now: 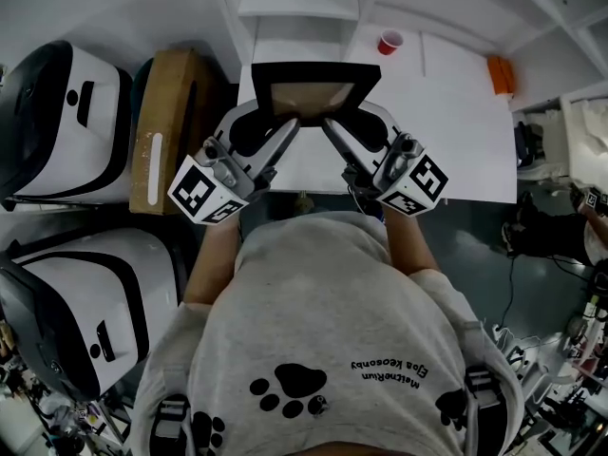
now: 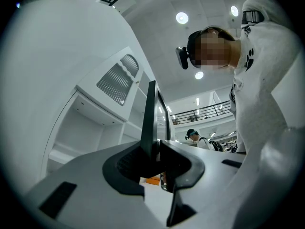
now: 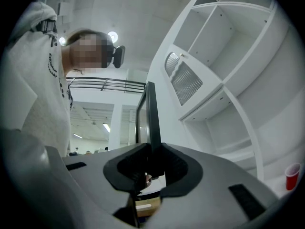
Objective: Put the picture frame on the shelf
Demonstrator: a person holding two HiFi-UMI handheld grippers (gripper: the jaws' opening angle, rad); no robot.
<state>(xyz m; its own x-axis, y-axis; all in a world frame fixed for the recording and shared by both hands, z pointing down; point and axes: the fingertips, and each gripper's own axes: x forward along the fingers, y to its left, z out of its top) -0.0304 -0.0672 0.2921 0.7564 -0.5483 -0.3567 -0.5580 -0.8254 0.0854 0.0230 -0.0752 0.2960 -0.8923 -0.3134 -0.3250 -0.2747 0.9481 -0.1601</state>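
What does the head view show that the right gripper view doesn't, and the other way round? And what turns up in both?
Only the head view: the left gripper, the brown panel of the picture frame seen face-on, and an orange object.
Only the right gripper view: the wearer's head-mounted camera, a ceiling light and a vent grille.
Both: the picture frame, edge-on in the gripper view, clamped by the right gripper, and the red cup.

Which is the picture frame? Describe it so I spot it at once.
Find the white table in front of the person. Over its left part, the left gripper and right gripper clamp the picture frame. It alone is a black-bordered rectangle with a tan centre.
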